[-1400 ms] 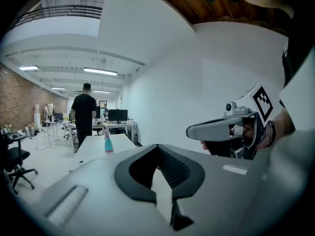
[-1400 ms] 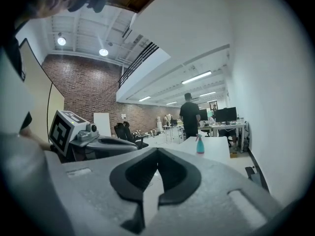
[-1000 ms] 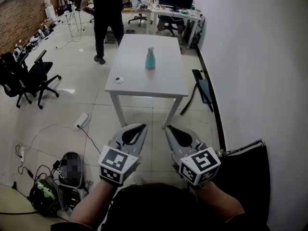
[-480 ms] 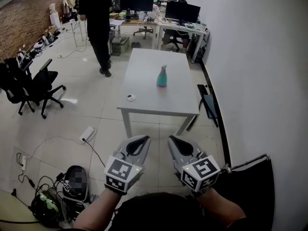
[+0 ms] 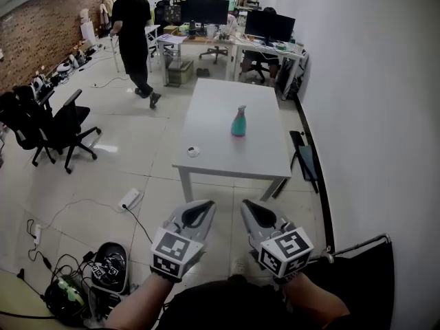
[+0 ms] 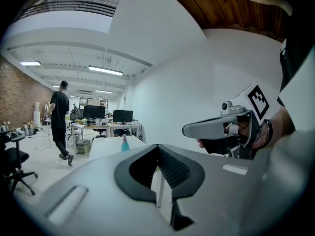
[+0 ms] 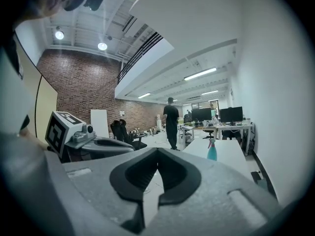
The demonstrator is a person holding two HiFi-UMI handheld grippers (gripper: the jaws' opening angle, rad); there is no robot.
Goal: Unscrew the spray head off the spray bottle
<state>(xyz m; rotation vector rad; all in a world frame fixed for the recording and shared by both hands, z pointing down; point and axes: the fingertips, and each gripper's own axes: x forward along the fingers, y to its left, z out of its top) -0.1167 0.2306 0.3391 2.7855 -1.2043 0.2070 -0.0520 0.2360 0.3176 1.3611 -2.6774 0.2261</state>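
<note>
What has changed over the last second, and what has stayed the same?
The person in black has walked away from the white table towards the far desks; the head view has tipped up. Nothing was gripped or released: the left hand-held gripper and right hand-held gripper stay shut and empty, the spray bottle upright on the table.

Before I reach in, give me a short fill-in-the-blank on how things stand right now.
1. The spray bottle stands ____ on the white table.
2. Its spray head is ____ the bottle, not yet unscrewed.
3. The left tongs and right tongs are both ____, with nothing between them.
4. In the head view, a small white object lies to the ____ of the bottle.
Missing words: upright; on; shut; left.
</note>
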